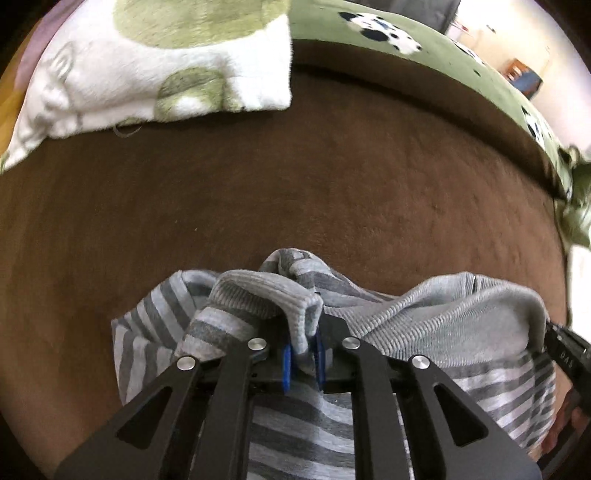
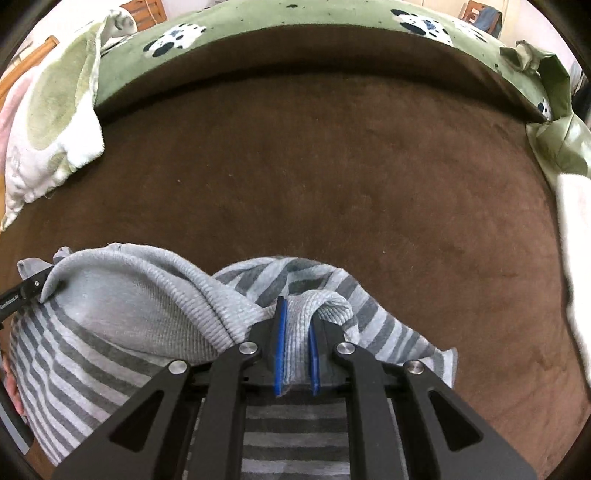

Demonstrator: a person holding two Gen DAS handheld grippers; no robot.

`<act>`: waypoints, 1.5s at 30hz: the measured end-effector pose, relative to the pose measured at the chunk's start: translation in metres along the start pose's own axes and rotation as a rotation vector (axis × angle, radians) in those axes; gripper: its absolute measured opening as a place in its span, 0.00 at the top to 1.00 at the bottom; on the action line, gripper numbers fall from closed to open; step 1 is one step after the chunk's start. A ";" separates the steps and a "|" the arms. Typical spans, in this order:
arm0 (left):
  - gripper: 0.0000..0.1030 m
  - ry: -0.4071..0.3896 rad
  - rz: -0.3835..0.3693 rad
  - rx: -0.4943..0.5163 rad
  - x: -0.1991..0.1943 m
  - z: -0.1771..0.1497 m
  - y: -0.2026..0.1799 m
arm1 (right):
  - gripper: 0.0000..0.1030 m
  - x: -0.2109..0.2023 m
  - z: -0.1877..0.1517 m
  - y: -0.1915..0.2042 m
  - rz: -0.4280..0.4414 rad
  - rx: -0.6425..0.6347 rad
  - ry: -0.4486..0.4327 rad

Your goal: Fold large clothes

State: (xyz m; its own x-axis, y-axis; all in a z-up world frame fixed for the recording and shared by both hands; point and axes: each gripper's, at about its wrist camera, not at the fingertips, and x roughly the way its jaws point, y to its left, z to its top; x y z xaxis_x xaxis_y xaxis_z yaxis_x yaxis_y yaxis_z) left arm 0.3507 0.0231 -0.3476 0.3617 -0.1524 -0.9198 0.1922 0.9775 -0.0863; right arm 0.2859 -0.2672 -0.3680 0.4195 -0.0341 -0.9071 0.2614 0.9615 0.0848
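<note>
Left gripper point(image 1: 303, 363) and right gripper point(image 2: 295, 360) each pinch the striped garment's point(image 2: 110, 362) ribbed hem, probably corners; keep it taut, lowering evenly onto the brown blanket point(image 2: 314, 184).

Both views are evenly lit by soft indoor light; you see no hard shadows on the brown blanket point(image 1: 332, 177). Bright background overexposes at the upper right of the left wrist view. A shadow band runs beneath the green bedding point(image 2: 295, 26) edge. Expect strong fisheye curvature and dark vignetting at the corners. The pillow point(image 1: 155, 62) and frame margins appear slightly motion-blurred.
</note>
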 end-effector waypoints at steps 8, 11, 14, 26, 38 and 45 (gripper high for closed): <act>0.85 0.035 0.003 0.071 -0.017 0.007 -0.005 | 0.83 -0.024 0.012 -0.017 0.070 0.111 0.000; 0.83 0.068 -0.018 0.041 -0.020 0.015 0.000 | 0.77 -0.036 0.019 -0.025 0.125 0.144 0.017; 0.56 0.088 -0.022 0.028 -0.026 0.022 0.001 | 0.34 -0.055 0.025 -0.027 0.089 0.116 -0.024; 0.06 -0.034 0.052 0.054 -0.103 0.046 0.011 | 0.20 -0.127 0.021 -0.010 -0.013 -0.152 -0.195; 0.06 0.105 -0.018 0.161 -0.049 -0.016 -0.049 | 0.81 -0.052 -0.009 0.013 0.072 -0.116 -0.012; 0.05 0.132 -0.003 0.126 -0.002 -0.026 -0.028 | 0.85 0.004 -0.021 -0.003 -0.016 -0.051 0.080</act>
State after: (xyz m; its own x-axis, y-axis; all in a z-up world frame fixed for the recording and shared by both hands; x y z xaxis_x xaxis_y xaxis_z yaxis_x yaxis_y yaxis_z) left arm 0.3206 0.0003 -0.3530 0.2397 -0.1265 -0.9626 0.3091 0.9498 -0.0479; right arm 0.2685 -0.2640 -0.3807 0.3444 -0.0296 -0.9384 0.2221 0.9737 0.0508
